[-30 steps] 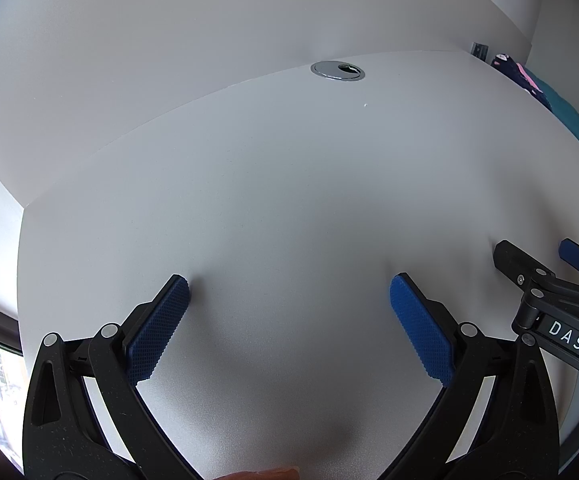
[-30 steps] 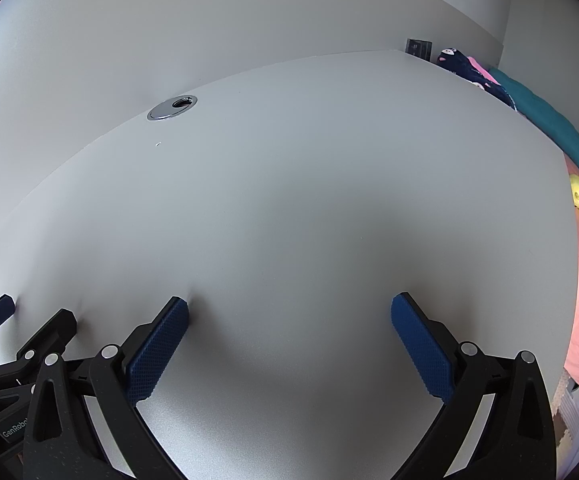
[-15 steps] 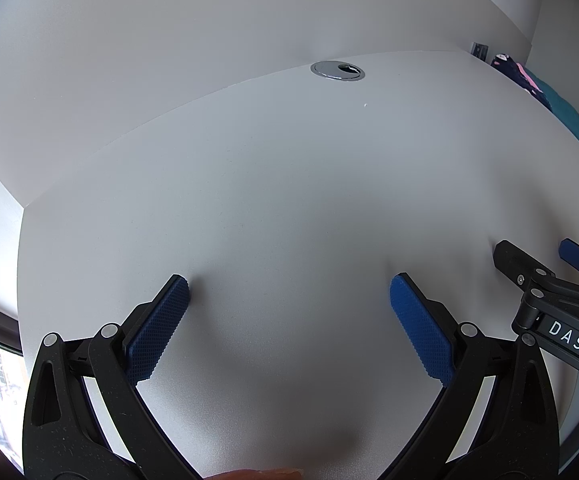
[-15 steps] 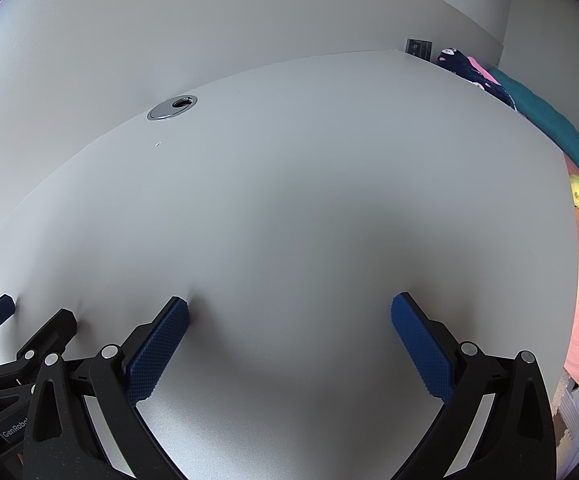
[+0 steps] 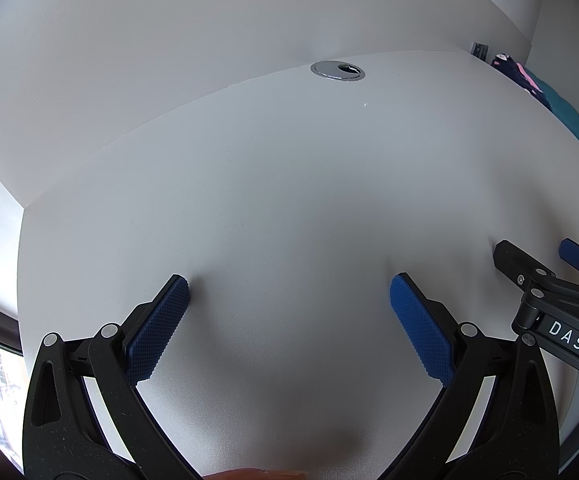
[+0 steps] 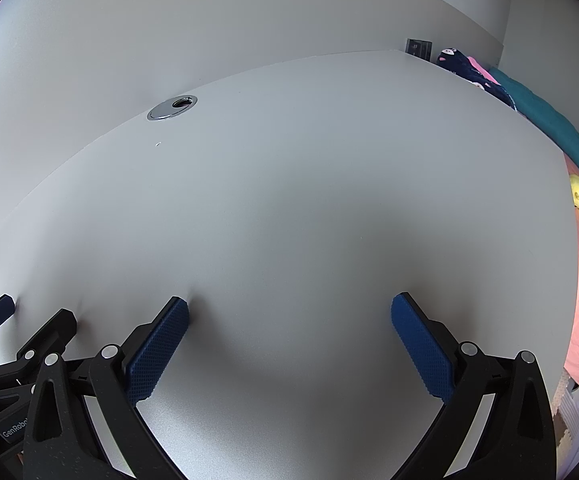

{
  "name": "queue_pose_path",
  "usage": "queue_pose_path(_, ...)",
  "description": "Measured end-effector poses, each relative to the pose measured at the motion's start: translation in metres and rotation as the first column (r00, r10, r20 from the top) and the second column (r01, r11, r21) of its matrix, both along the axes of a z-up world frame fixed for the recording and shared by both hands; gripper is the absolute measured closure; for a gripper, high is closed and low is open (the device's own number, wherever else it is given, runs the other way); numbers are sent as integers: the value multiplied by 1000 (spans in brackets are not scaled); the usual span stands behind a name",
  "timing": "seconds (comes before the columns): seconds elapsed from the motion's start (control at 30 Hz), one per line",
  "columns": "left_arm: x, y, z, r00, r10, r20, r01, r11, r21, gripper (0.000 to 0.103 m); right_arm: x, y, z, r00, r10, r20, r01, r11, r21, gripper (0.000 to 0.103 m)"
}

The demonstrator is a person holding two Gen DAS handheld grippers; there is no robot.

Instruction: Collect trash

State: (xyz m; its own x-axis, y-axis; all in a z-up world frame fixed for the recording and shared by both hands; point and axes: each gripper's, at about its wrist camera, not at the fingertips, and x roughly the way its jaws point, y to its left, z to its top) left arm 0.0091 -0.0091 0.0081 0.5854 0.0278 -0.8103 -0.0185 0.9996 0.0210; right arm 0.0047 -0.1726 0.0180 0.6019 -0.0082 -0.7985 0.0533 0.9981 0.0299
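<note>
Grey counter (image 5: 289, 184) under both our grippers: left gripper (image 5: 289, 292) fingers spread wide, holding nothing; right gripper (image 6: 289, 312) likewise spread and holding nothing. Trash: only a tiny white speck (image 5: 365, 104) near the metal grommet (image 5: 337, 71), well ahead of the fingers.

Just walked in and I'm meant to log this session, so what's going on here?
A person holds two grippers side by side over a pale desk, both open and empty. The left gripper and the right gripper point toward the wall, with fingertips low at the desk. No trash is visible; only a metal cable hole cover and a tiny white speck show. Collecting has not visibly begun.
</note>
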Motion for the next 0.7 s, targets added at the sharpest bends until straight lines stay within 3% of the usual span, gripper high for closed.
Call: queue_pose_path(0.7,2,-1,0,1000,0,-2,0,1000,-2,6,-1,-2,1,1000,3,0,-3,1000,1,2)
